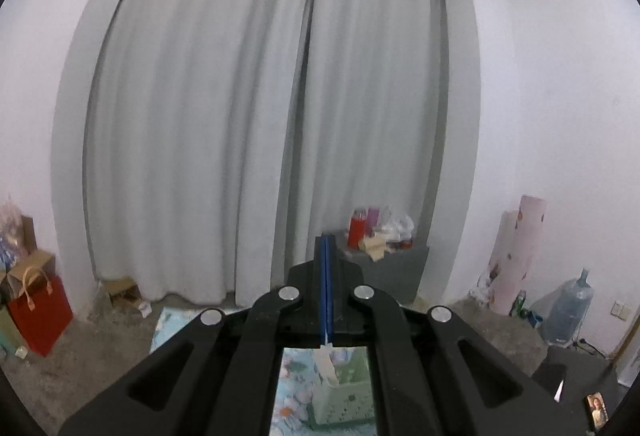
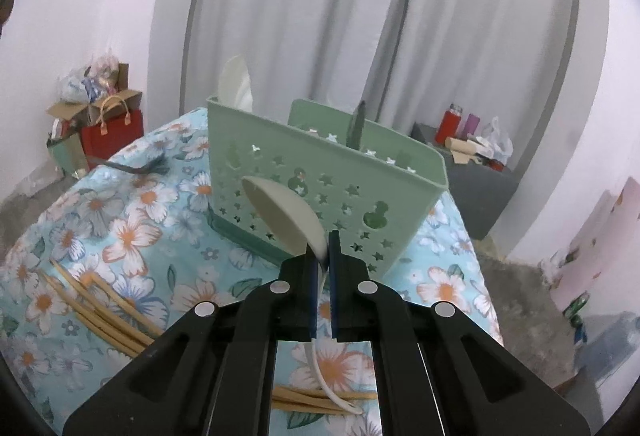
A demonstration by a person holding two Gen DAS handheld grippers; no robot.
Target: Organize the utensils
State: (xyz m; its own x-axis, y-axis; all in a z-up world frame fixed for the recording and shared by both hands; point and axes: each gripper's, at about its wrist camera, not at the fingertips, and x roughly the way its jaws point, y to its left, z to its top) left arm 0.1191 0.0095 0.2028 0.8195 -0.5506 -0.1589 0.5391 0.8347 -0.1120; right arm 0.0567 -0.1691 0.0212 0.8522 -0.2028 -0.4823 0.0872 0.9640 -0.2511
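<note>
My right gripper is shut on a white spoon. The spoon's bowl sticks up ahead of the fingertips and its thin handle trails back under the jaws. Just beyond stands a green perforated utensil caddy on the floral tablecloth. Another white spoon stands in its left end and a dark green utensil in the middle. My left gripper is shut, blue pads together, raised and facing the curtain. Below it I glimpse the caddy with a pale utensil top.
Bamboo chopsticks lie loose on the cloth at the near left, and more chopsticks under the right gripper. A dark utensil lies at the table's far left edge. Bags, a grey cabinet and a water jug stand on the floor around.
</note>
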